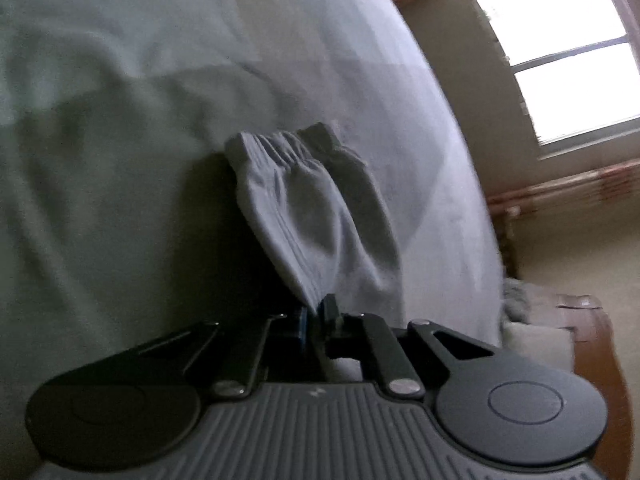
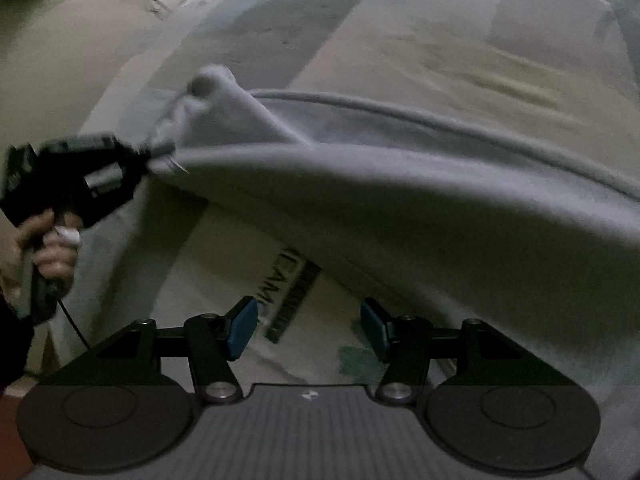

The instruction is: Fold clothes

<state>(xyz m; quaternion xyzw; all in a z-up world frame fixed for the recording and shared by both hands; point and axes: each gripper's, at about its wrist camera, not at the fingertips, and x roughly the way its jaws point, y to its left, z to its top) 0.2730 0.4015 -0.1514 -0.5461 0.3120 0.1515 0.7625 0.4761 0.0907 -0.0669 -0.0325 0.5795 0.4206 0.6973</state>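
Two views show one grey fleece garment being handled over a pale bed sheet. In the left wrist view, the left claw (image 1: 315,316) has its blue-padded fingers (image 1: 330,307) pressed together on a pinch of the grey fleece garment (image 1: 320,216); the cloth rises away from the pads in a narrow drape that ends in a gathered elastic cuff (image 1: 288,144), lifted off the pale bed sheet (image 1: 160,80) and throwing a dark shadow on it. The bed's edge curves down the right side of this view, and beyond it stand a bright window (image 1: 560,52) and a brown wooden piece of furniture (image 1: 600,340) near the lower corner. In the right wrist view, the right claw (image 2: 308,324) hangs spread, its blue pads (image 2: 242,328) well apart with nothing between them, above a pale cloth with dark printed lettering (image 2: 292,292) lying on the bed. The grey garment (image 2: 400,200) stretches across the middle of this view as a raised, sagging span. At its left end the left claw (image 2: 160,152) pinches it, blurred, and a hand (image 2: 48,248) grips that tool's dark handle. A thin cable (image 2: 72,320) trails below the hand.
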